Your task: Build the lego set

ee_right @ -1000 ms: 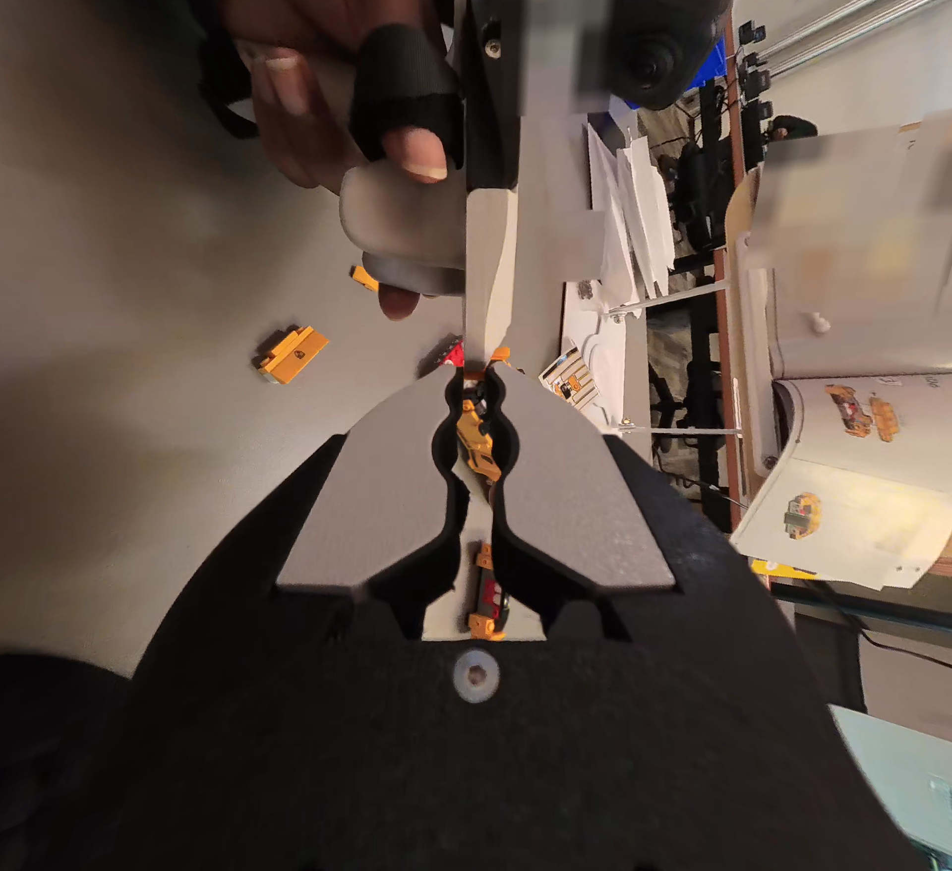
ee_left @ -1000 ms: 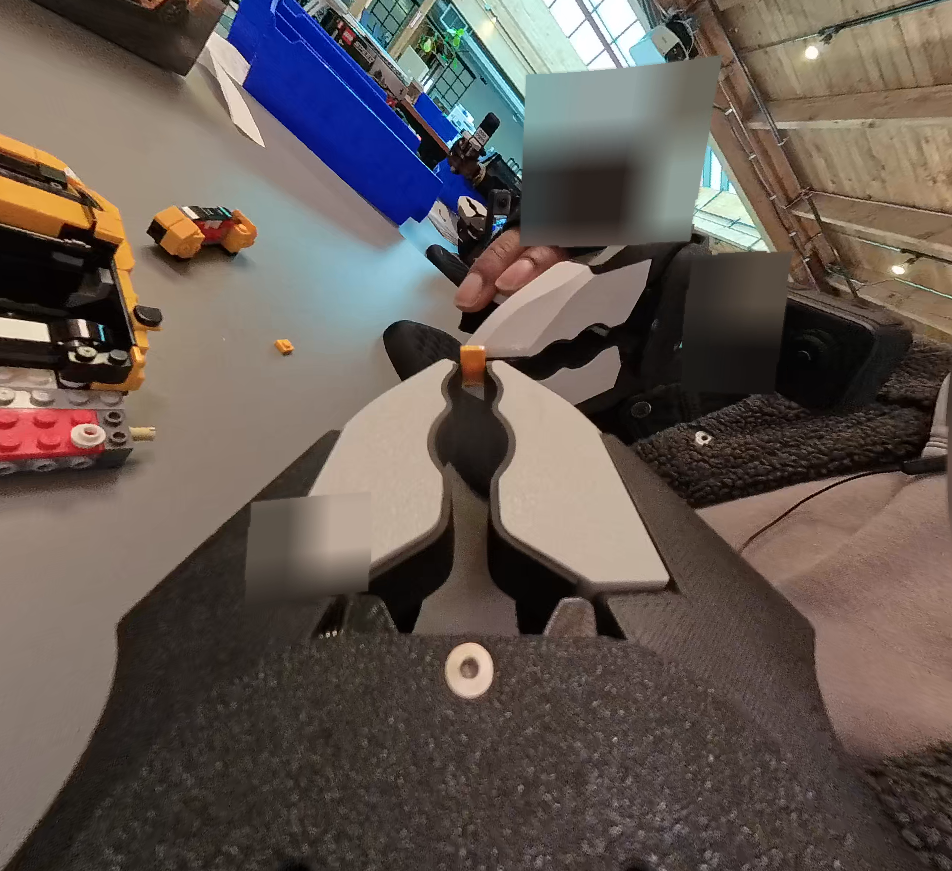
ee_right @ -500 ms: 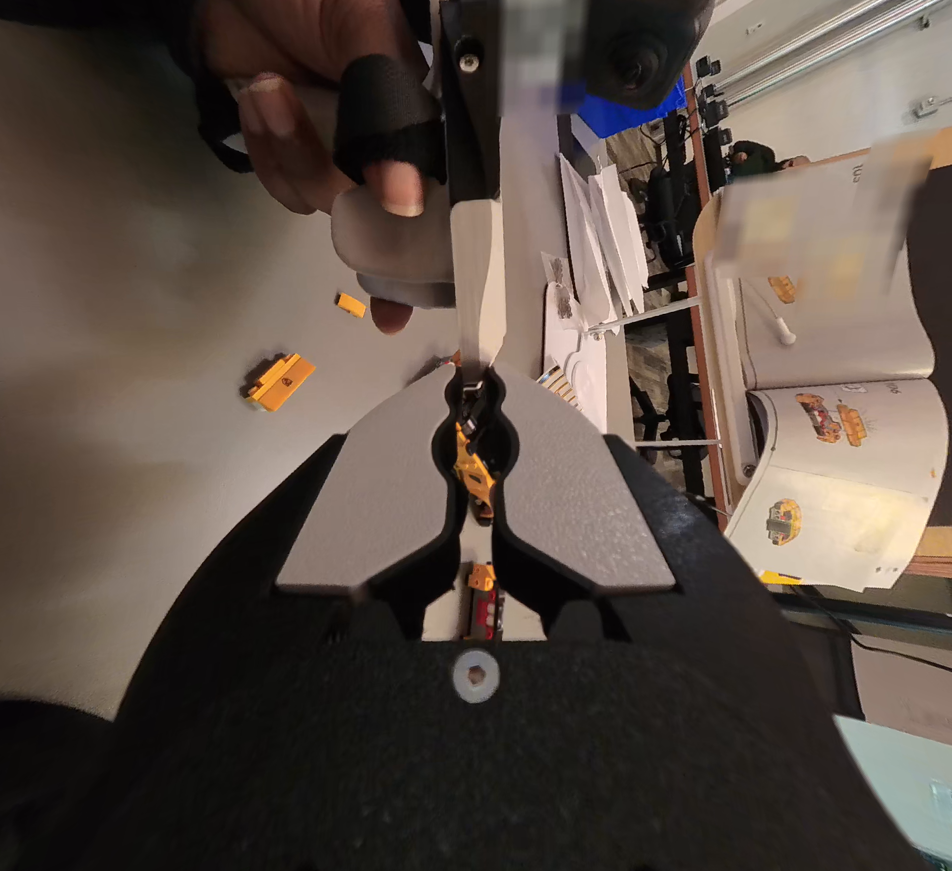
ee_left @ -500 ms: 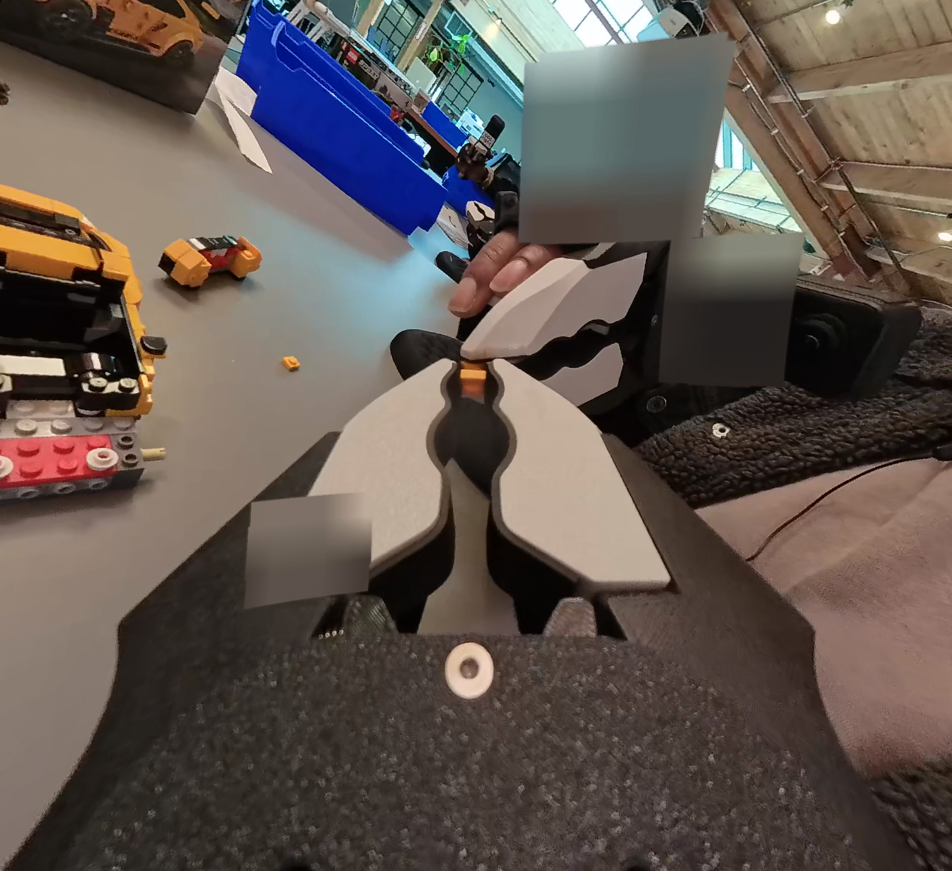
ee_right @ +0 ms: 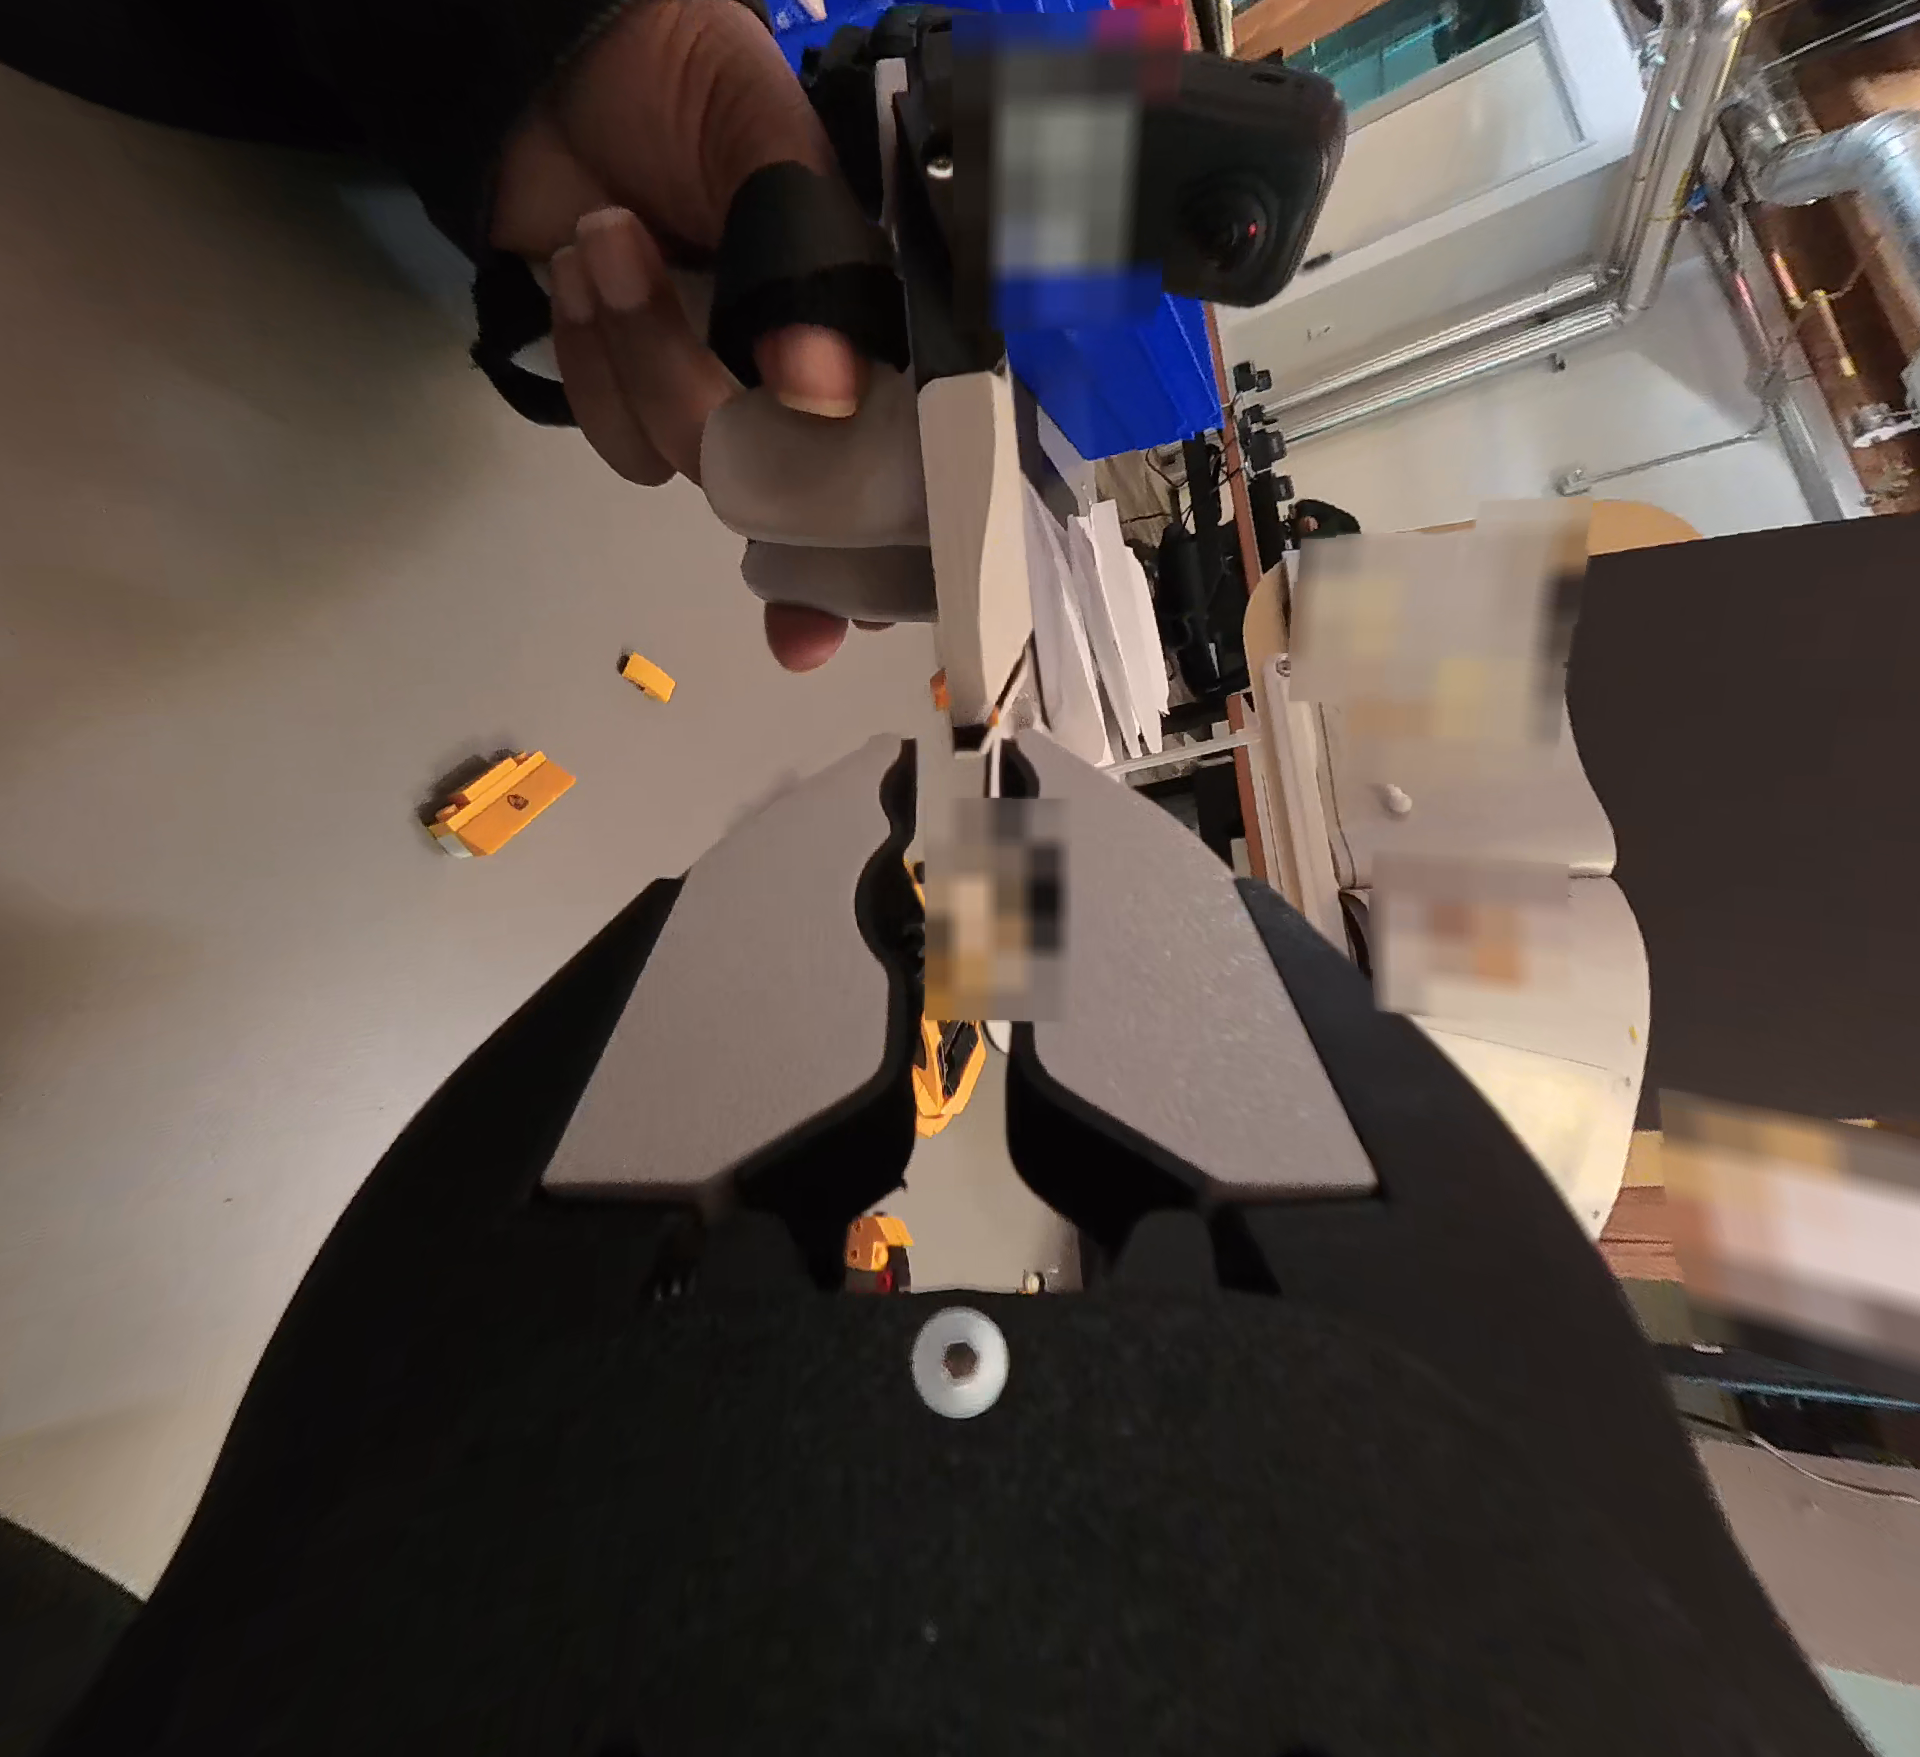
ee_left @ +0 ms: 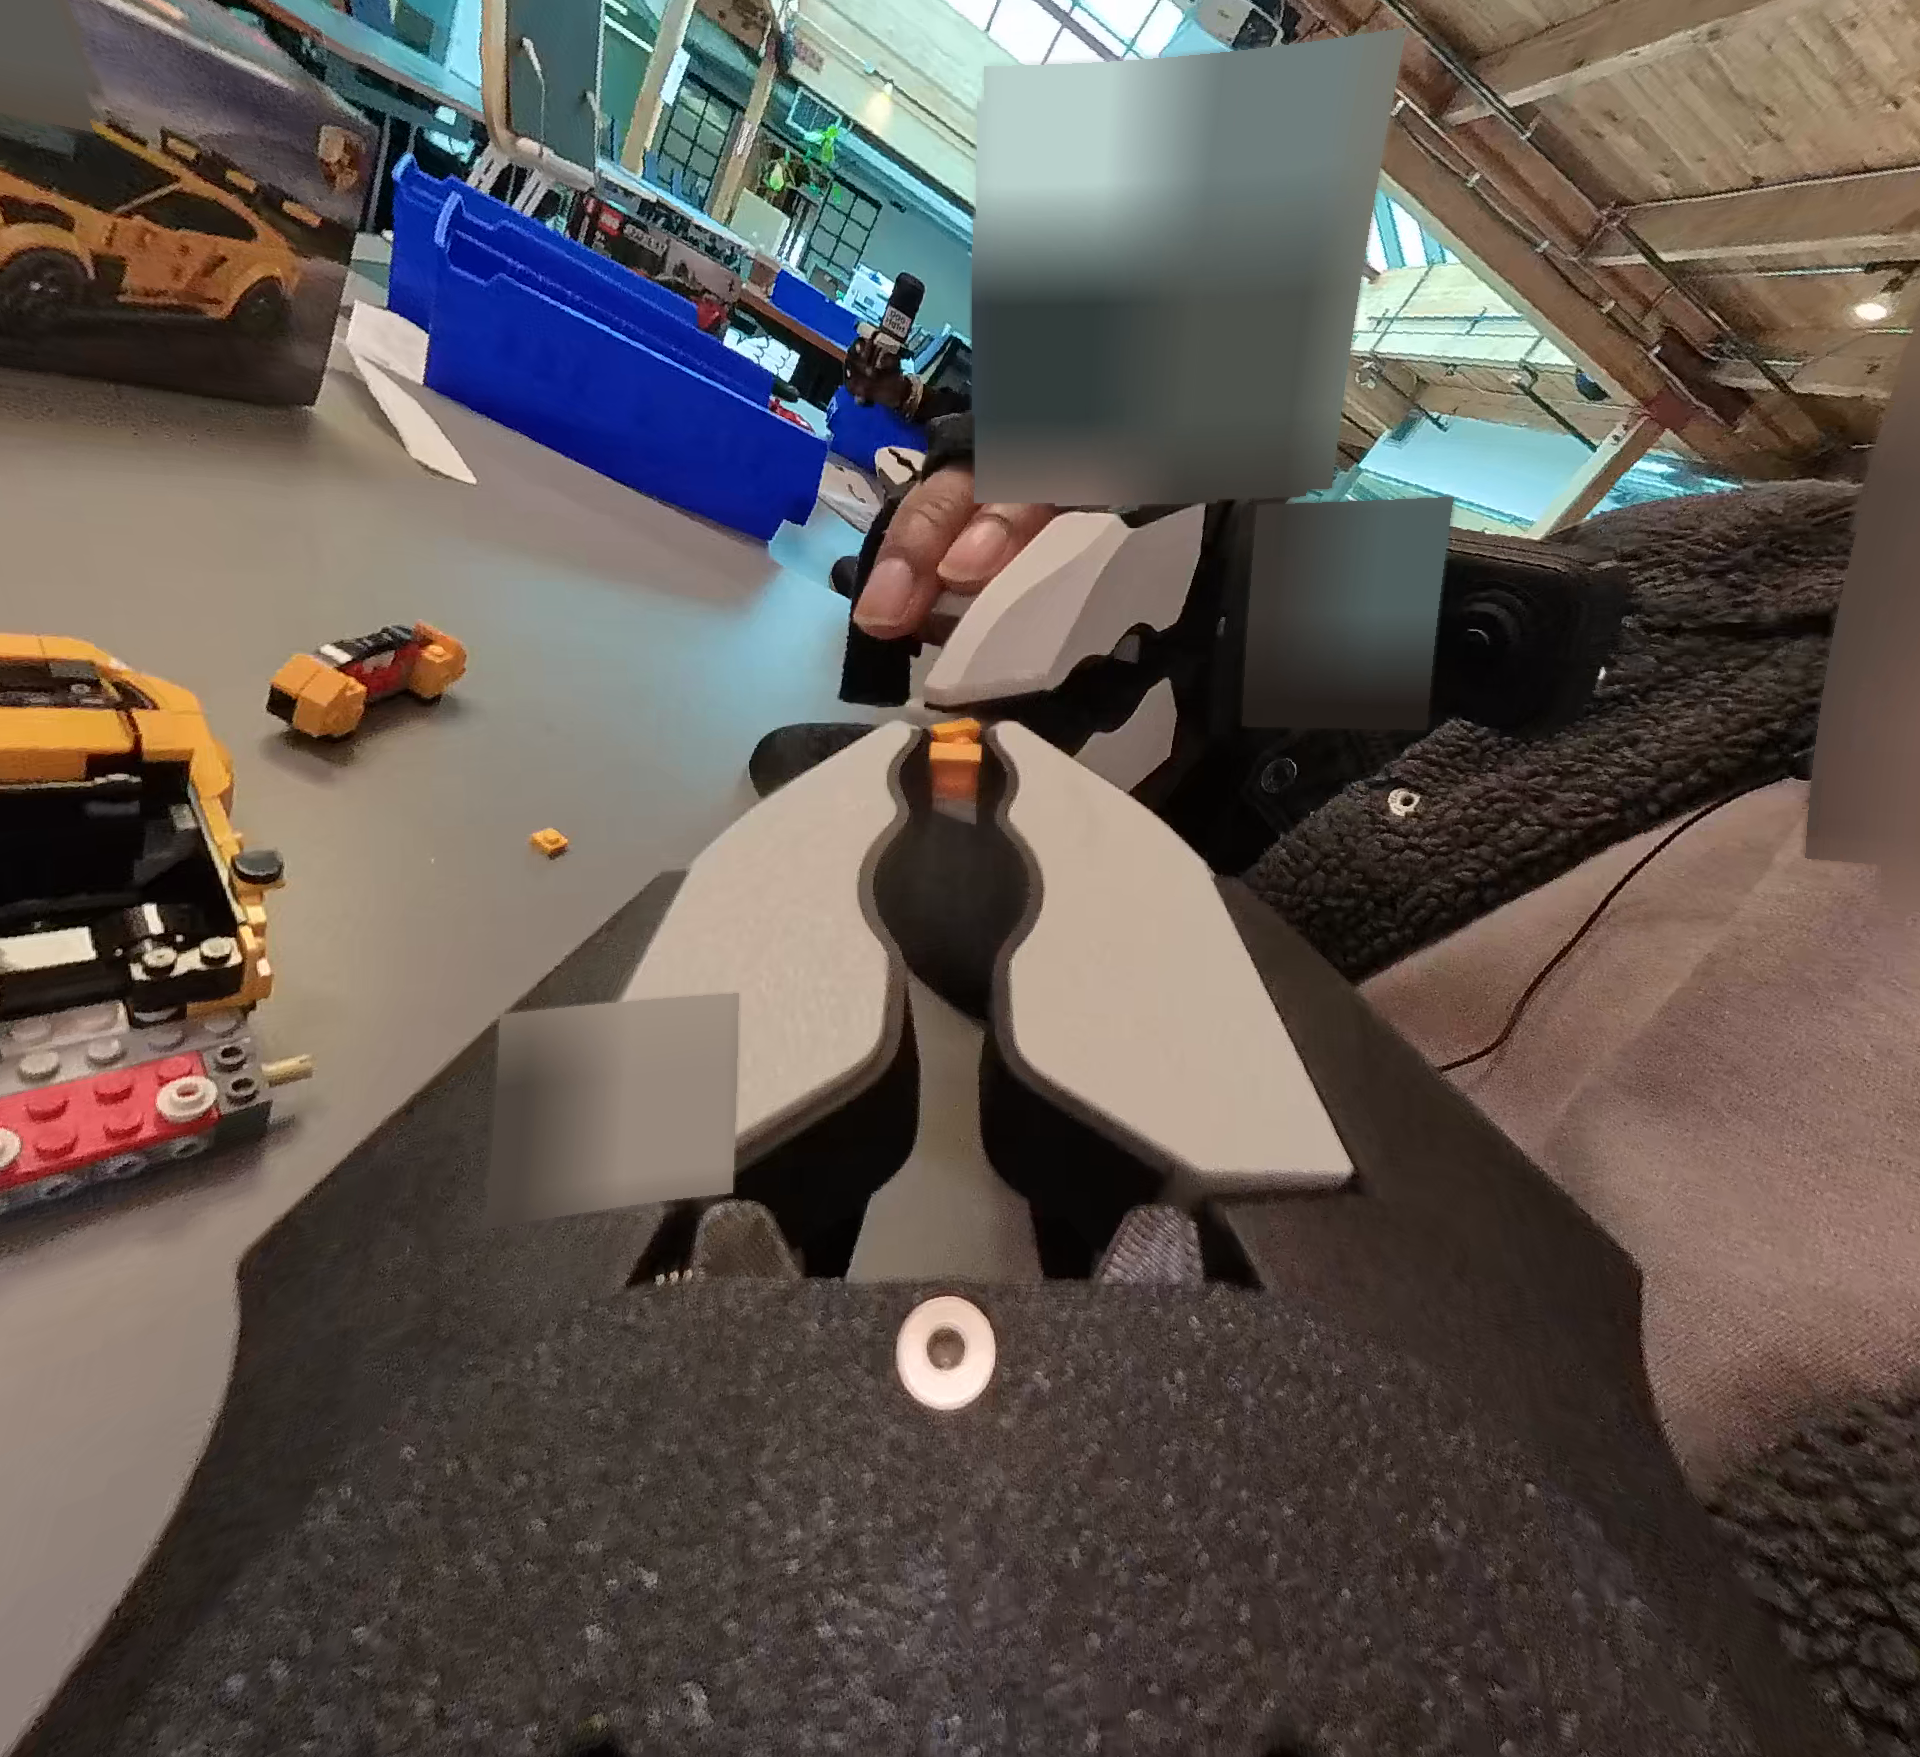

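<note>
Left gripper (ee_left: 951, 757) is still clamped on the small orange piece (ee_left: 953, 764), mid-frame. The right gripper (ee_right: 961, 751) has backed off slightly since a second ago; can't tell whether it's closed. Half-built car (ee_left: 114, 886) sits at left edge, so attaching looks next.

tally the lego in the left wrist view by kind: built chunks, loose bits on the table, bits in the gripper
Built chunks: 2, car and small chunk
Loose on table: 1, tiny orange plate
In left gripper: 1, orange piece
Total: 4
</note>
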